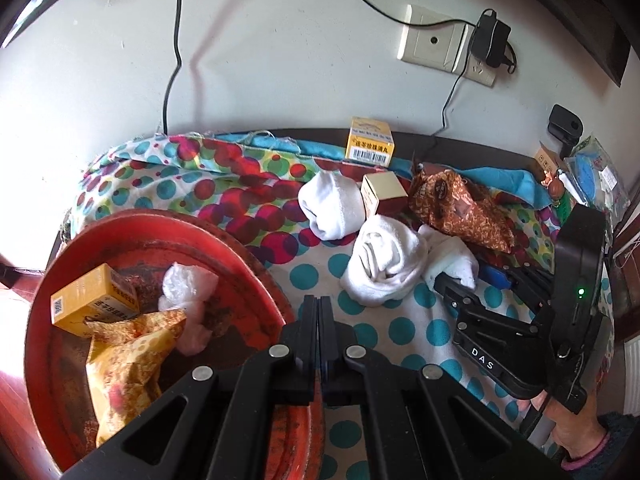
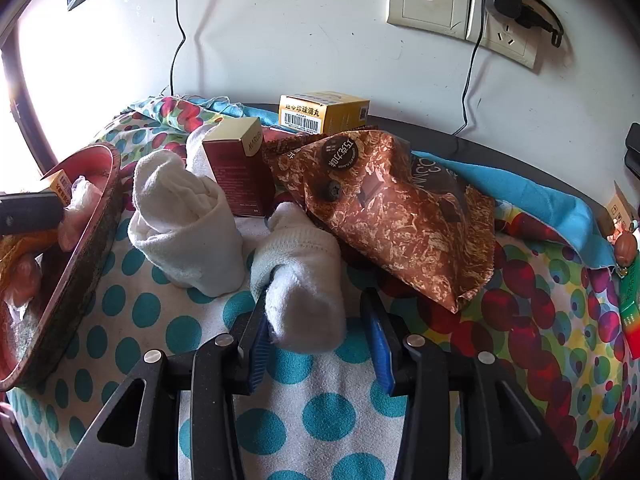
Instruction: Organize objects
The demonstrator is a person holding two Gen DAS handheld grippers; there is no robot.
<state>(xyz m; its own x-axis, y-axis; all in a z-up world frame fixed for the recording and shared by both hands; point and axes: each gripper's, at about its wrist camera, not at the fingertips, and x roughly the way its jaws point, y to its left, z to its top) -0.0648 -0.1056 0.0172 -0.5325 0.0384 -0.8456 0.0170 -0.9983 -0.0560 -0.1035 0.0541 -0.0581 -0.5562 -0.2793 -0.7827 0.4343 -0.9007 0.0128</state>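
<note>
The surface is covered by a matt polka-dot cloth (image 2: pixel 320 412) with a soft, slightly napped weave. The rolled white socks (image 2: pixel 188 232) are seen as fuzzy knitted fabric. A glossy, crinkled foil-like snack bag (image 2: pixel 404 220) is laid beside smooth printed cardboard boxes (image 2: pixel 322 114). The red tray (image 1: pixel 132 228) is shown with a worn, rough, flaking finish on its rim. Matt black plastic is seen on the right gripper (image 2: pixel 316 340), with ribbed blue pads (image 2: pixel 380 354) and shiny metal rivets.
</note>
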